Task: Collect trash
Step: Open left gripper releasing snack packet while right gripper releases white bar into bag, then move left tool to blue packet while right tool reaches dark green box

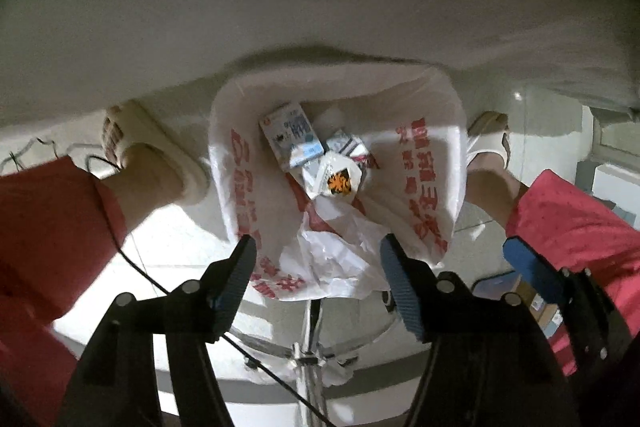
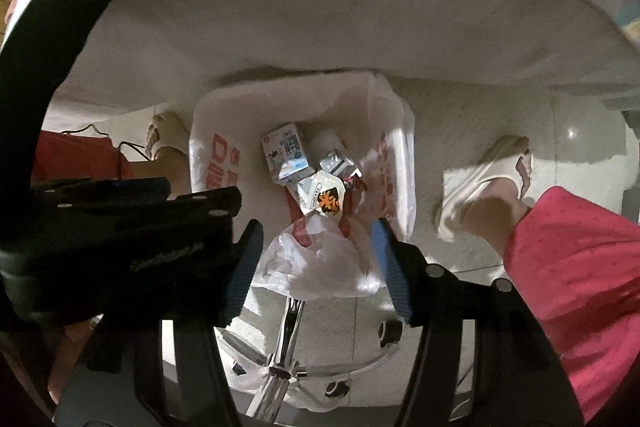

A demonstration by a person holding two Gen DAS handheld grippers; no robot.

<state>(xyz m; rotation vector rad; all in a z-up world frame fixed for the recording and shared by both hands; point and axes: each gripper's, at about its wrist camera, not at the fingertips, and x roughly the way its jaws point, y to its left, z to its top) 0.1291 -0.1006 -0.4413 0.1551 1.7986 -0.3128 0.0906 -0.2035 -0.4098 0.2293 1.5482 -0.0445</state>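
Left wrist view shows the left tongs (image 1: 318,255) pointing steeply down with the jaws apart and nothing between the pads; the right wrist view shows the right tongs (image 2: 316,241) likewise apart and empty, pointing straight down. Directly below both sits the trash bin (image 1: 460,115), lined with a white plastic bag printed in red (image 1: 424,163). The collected trash lies at the bottom of the liner: a blue-and-white milk carton (image 1: 290,137), a second carton (image 1: 348,147) just beside it, and a crumpled wrapper with an orange label (image 1: 338,183) resting against both. A loose fold of bag plastic (image 1: 336,243) hangs over the near rim. The drop appears complete, so the step in hand is judged to be clearing the bin: lift both tongs straight up with the jaws kept apart, keep the pads away from the loose plastic fold so the liner is not dragged out, and confirm that no item clings to a pad. The person's feet in pale slippers (image 1: 156,147) stand on either side of the bin. Only the left wrist view shows the right tongs' blue pad at its right edge and a dark cable on the floor (image 1: 132,259); only the right wrist view shows the left tongs' body across its left side and the chrome chair base (image 2: 280,371) with its castors clearly.
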